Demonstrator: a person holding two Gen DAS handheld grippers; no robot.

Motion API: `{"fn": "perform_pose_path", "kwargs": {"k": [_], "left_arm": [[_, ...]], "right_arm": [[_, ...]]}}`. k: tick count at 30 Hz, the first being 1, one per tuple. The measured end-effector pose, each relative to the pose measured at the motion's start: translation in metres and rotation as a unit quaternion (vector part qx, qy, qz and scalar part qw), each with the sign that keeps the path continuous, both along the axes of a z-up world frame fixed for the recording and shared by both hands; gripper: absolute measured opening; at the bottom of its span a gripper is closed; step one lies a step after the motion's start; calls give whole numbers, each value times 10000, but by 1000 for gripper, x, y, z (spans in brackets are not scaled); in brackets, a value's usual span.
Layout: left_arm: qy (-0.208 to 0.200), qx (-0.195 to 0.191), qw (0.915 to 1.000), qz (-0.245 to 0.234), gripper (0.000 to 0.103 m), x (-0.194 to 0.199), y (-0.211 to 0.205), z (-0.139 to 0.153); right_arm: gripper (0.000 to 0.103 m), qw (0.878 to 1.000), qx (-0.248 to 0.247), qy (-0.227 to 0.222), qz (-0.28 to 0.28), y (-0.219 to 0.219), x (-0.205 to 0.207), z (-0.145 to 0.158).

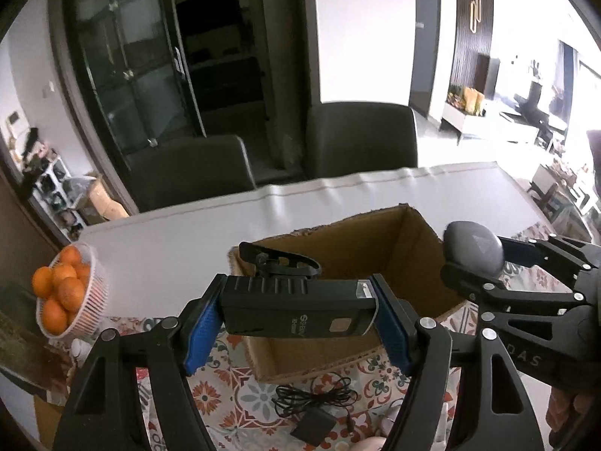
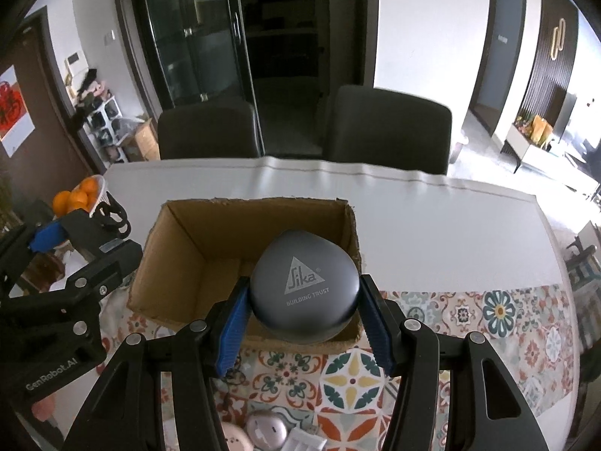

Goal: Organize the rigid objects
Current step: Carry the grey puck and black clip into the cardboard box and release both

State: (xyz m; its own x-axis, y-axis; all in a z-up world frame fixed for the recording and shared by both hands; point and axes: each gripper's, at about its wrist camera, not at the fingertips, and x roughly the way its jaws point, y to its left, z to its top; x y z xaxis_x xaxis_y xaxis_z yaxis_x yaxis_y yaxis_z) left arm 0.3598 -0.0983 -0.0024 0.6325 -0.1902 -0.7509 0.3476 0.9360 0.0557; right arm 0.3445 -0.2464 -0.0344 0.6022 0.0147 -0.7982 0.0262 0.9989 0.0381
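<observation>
My left gripper [image 1: 296,319] is shut on a black bike light [image 1: 296,310] with a strap mount on top, held crosswise above the near left corner of an open cardboard box [image 1: 379,251]. My right gripper [image 2: 302,310] is shut on a rounded grey case [image 2: 304,289] with a Sika logo, which hangs over the near wall of the same box [image 2: 188,225]. In the left wrist view the grey case [image 1: 473,250] and the right gripper [image 1: 526,263] show at the right, beside the box. The left gripper [image 2: 56,240] shows at the left edge of the right wrist view.
The box stands on a patterned runner [image 2: 469,312] over a white table [image 1: 180,233]. A white basket of oranges [image 1: 64,293] sits at the table's left end. A black charger with coiled cable [image 1: 315,413] and small pale items [image 2: 263,430] lie near the front. Two dark chairs [image 2: 387,127] stand behind.
</observation>
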Motion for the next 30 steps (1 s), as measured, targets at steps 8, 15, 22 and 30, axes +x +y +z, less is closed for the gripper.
{"fn": "perform_pose_path", "kwargs": {"k": [8, 15, 22, 30], "left_arm": [[636, 174, 9978, 18, 73, 38, -8, -25], [1086, 246, 9938, 67, 73, 52, -9, -49], [1150, 323, 9928, 96, 73, 52, -12, -59], [1064, 547, 9922, 356, 82, 50, -7, -59]], "right_arm": [[57, 9979, 176, 615, 68, -5, 34, -26], [57, 9942, 182, 1056, 116, -7, 49, -51], [57, 9922, 198, 1227, 130, -8, 56, -65], [57, 9919, 156, 1245, 183, -8, 60, -68]]}}
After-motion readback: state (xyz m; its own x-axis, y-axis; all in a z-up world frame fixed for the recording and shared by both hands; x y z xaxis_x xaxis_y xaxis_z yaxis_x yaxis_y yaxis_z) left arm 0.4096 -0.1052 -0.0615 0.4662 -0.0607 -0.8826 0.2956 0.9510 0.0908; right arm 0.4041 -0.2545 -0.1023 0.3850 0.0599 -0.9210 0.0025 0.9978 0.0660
